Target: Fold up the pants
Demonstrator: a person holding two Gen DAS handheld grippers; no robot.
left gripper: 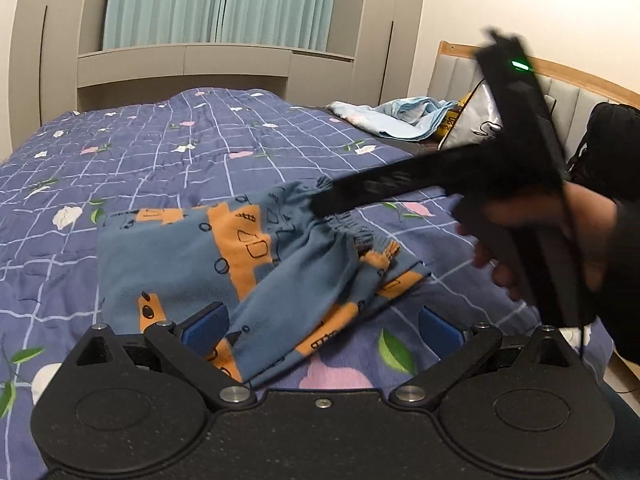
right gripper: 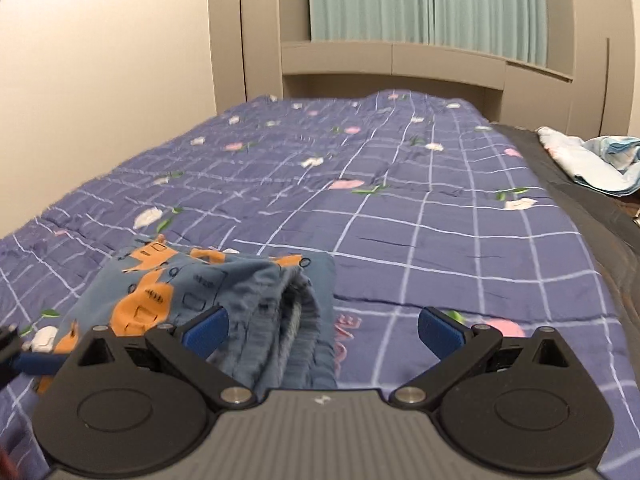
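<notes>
Pants (left gripper: 240, 264) lie bunched on the bed (left gripper: 160, 152), both left tongs (left gripper: 322, 330) and right tongs (right gripper: 323, 330) spread wide, gripping nothing, just above the cloth.

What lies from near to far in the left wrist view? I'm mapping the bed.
Left claw → pants → quilt → cabinet → curtain.

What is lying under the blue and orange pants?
The pants lie on a purple checked quilt with flowers, seen all around them. The quilt beneath them is covered. Both grippers are open.
</notes>
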